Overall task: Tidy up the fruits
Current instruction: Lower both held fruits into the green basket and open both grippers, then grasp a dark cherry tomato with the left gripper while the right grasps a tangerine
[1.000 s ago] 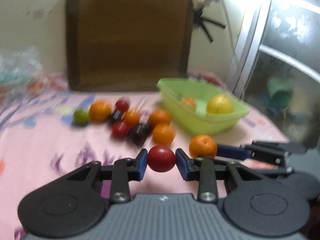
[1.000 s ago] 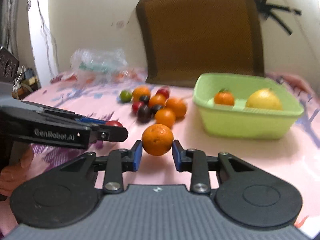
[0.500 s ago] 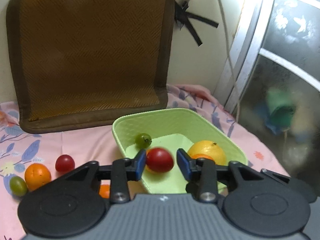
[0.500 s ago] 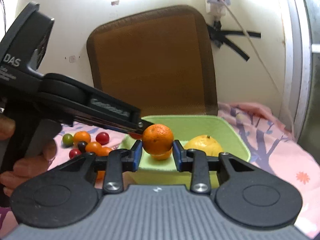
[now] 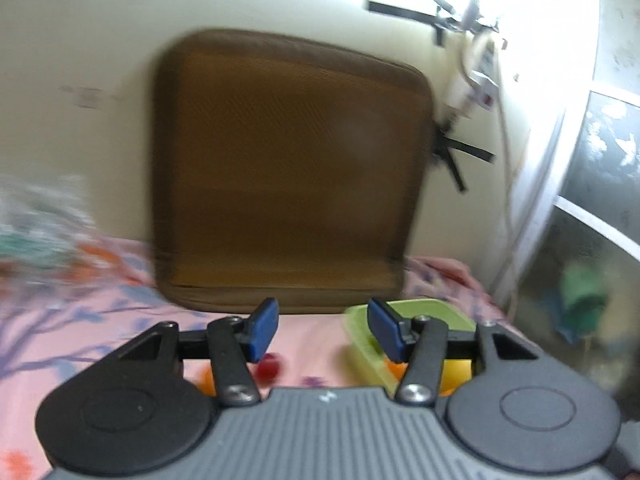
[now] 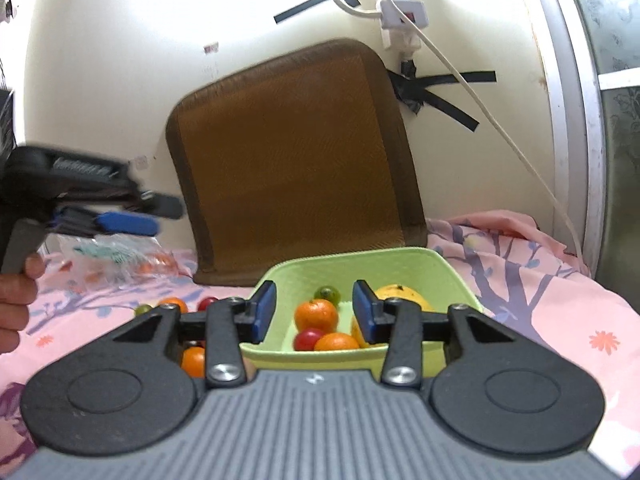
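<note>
My brown cushion (image 6: pixel 296 160) leans on the cream wall (image 6: pixel 120 60); right of it there's black tape (image 6: pixel 436 96), a white power strip (image 6: pixel 400 8) and a metal-framed window (image 6: pixel 576 120).

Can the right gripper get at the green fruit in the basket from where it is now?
Probably yes. The right gripper is open and empty above the basket; the green fruit lies uncovered beyond the orange.
</note>
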